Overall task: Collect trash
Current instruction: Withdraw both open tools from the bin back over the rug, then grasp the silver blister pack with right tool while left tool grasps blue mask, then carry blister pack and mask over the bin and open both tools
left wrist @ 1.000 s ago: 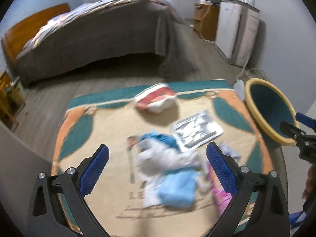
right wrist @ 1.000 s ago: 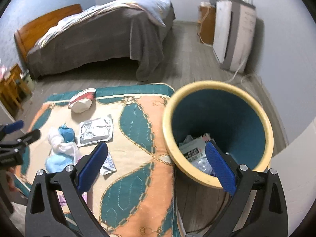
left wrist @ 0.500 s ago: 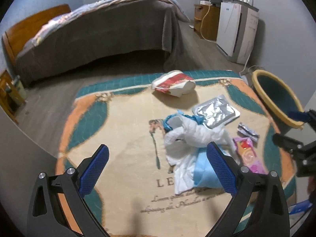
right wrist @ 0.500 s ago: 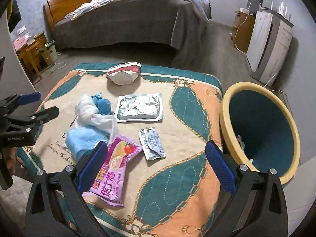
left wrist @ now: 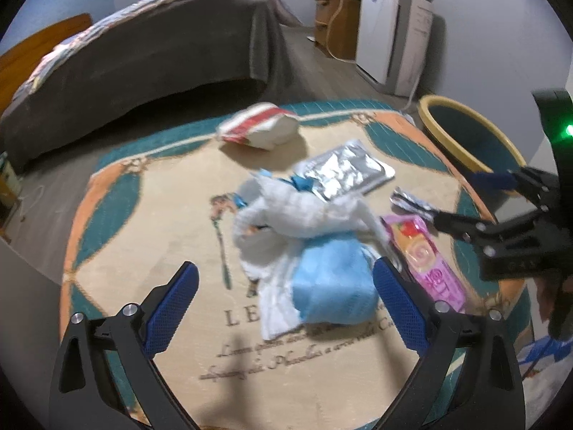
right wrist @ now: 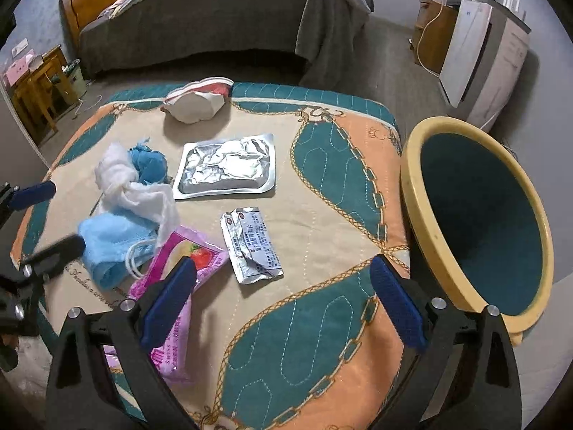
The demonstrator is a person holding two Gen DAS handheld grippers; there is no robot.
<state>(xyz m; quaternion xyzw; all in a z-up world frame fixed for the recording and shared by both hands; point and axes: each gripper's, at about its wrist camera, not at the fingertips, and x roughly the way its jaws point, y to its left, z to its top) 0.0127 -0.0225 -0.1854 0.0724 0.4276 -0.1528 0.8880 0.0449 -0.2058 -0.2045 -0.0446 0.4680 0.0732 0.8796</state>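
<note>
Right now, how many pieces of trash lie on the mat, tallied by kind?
Foil or plastic wrappers: 3 (silver pouch, small sachet, pink snack wrapper)
Crumpled paper bag: 1
Blue face mask: 1
White and blue wad: 1
Total: 6

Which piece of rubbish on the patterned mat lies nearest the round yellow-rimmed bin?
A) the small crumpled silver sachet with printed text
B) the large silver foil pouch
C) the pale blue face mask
A: the small crumpled silver sachet lies closest to the yellow-rimmed bin; the face mask is farthest.
</note>
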